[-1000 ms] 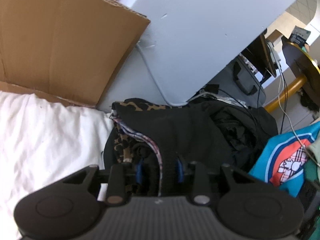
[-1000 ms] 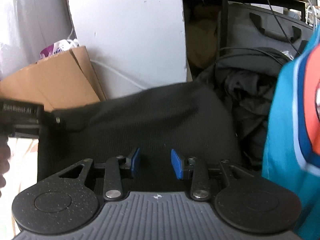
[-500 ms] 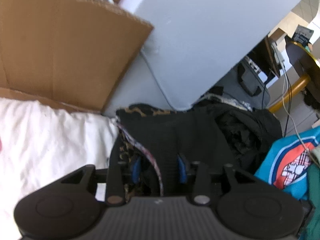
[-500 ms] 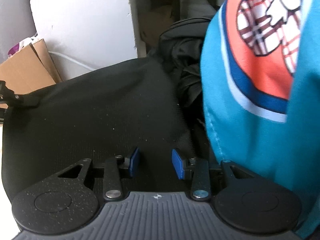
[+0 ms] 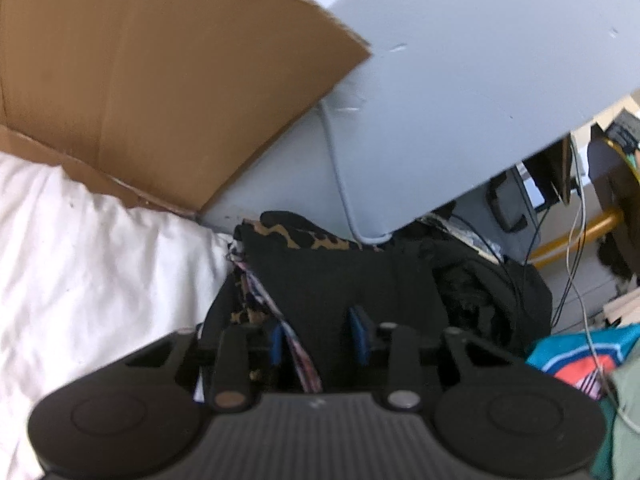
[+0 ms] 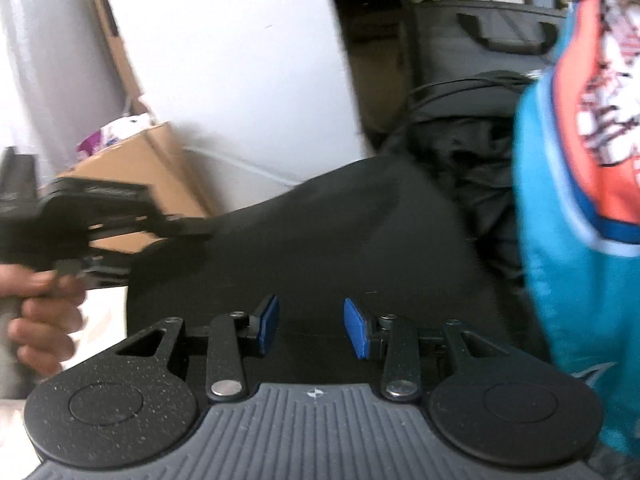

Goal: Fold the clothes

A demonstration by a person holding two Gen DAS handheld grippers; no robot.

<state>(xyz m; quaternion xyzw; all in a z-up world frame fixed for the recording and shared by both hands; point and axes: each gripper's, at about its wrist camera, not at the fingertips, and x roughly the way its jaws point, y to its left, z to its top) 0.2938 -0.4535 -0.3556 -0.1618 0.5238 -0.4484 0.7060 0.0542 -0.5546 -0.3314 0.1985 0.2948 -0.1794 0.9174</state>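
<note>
A folded black garment (image 5: 340, 280) lies on a stack of clothes with leopard-print (image 5: 304, 236) and striped layers, at the edge of a white bed sheet (image 5: 92, 264). My left gripper (image 5: 318, 336) reaches around the stack's near edge, jaws parted with cloth between them. In the right wrist view the black garment (image 6: 320, 248) spreads below my right gripper (image 6: 310, 326), which is open and empty above it. The left gripper (image 6: 176, 226) shows there at the garment's left edge, held by a hand.
A cardboard box flap (image 5: 152, 80) and a grey panel (image 5: 440, 100) stand behind the stack. A crumpled black pile (image 5: 488, 292) and a teal garment with an orange print (image 6: 580, 200) lie to the right. Cables, a case and a yellow-legged stand sit at far right.
The left gripper moved a little forward along the stack. The right gripper swung over the black garment, first toward the teal garment, then back left, staying open.
</note>
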